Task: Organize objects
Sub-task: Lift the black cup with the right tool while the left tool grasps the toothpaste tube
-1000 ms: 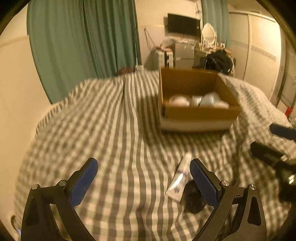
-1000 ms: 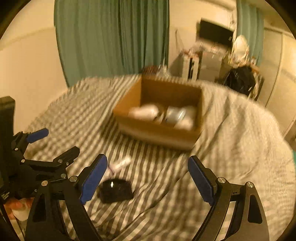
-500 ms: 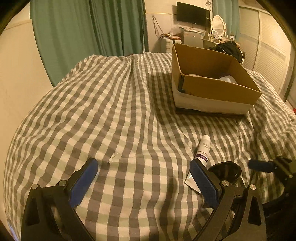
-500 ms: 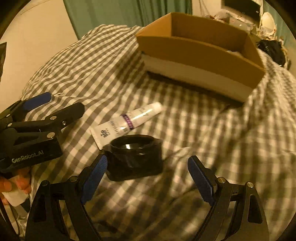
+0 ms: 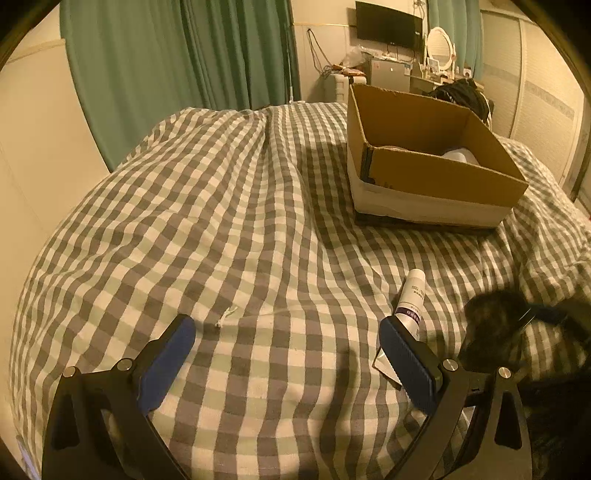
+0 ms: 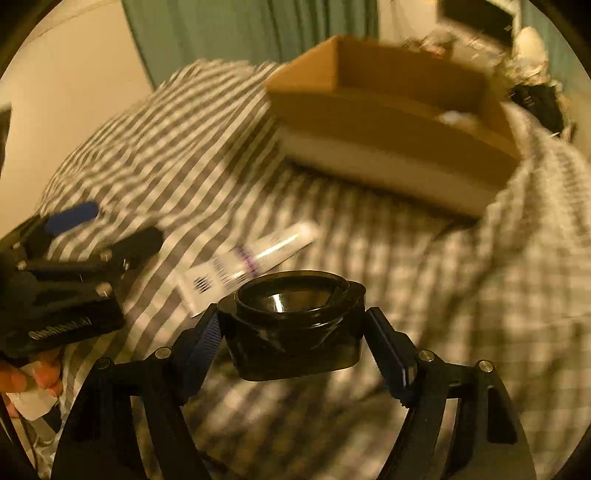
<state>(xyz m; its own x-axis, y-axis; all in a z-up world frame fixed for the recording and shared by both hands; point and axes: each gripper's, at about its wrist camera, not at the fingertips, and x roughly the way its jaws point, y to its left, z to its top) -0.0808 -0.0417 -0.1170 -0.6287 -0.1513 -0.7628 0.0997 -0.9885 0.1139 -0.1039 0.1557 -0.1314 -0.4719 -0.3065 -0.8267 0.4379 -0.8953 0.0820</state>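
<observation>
My right gripper [image 6: 291,328] is shut on a black jar [image 6: 293,325] with an open mouth, held just above the checked bedspread [image 5: 221,221]. The jar shows as a dark blur in the left wrist view [image 5: 495,328]. A white tube [image 5: 408,306] with a purple band lies on the bedspread beside it, also seen in the right wrist view [image 6: 251,262]. My left gripper [image 5: 286,343] is open and empty, its right finger next to the tube. An open cardboard box [image 5: 424,162] with white items inside stands further back on the bed, also in the right wrist view [image 6: 388,136].
Green curtains [image 5: 177,66] hang behind the bed. A desk with a monitor [image 5: 388,24], a mirror and a black bag stands at the back right. A small white scrap [image 5: 225,316] lies on the bedspread near my left gripper.
My right gripper has closed on the black jar and lifted it slightly off the bedspread. My left gripper has dropped lower and nearer the bedspread.
</observation>
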